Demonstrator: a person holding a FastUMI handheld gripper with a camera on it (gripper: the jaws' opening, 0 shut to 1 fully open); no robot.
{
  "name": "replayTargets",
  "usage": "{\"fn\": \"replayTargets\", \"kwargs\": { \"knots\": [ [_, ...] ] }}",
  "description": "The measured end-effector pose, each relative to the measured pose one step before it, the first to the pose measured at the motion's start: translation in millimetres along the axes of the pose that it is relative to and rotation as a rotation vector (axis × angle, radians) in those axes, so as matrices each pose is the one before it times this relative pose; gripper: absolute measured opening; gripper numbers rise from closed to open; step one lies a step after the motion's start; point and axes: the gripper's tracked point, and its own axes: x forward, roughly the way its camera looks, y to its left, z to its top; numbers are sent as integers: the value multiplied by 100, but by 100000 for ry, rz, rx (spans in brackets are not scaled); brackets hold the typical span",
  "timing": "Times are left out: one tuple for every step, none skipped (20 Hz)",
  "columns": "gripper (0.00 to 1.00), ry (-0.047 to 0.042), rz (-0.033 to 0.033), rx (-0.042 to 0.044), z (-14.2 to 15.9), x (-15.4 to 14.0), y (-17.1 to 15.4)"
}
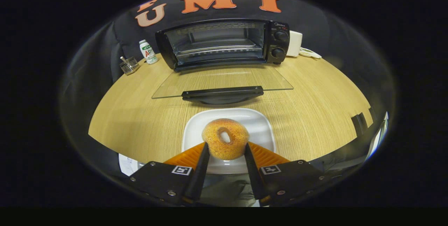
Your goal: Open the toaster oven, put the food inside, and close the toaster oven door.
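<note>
Sitting between the two fingers, the doughnut [225,138] is clamped at its sides — both fingers of the gripper [226,149] press against it, one on each flank, so the tongs are closed on the food. It shows tilted up, its hole facing the camera, over the white plate [260,124]; whether it touches the plate or is just clear of it I cannot tell. The gripper points level and straight ahead over the wooden table [315,107], aimed at the toaster oven [224,43]. Just beyond the plate lies the oven's glass door [224,80], folded down flat with its dark handle nearest the plate, and the cavity with its wire rack stands open behind it. Left of the oven stand a small bottle [148,51] and a little wire holder [128,65]; a white box [294,43] sits at the oven's right.
</note>
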Motion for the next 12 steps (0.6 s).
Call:
{"fn": "replayTargets", "kwargs": {
  "knots": [
    [57,-994,857,1447,652,-229,70],
    [57,-1126,777,1302,663,-201,-3],
    [57,-1076,961,1253,750,-179,85],
    [57,-928,905,1232,656,-203,135],
    [57,-707,705,1162,722,-189,134],
    [56,-1177,798,866,878,-169,199],
    [56,-1593,871,606,890,-186,221],
    [57,-1381,924,425,837,-129,254],
    [56,-1162,1263,717,827,-29,349],
    [56,-974,1637,1135,851,69,426],
    [56,-629,1823,1468,654,97,389],
    [56,-576,1719,1669,705,203,434]
  ]
}}
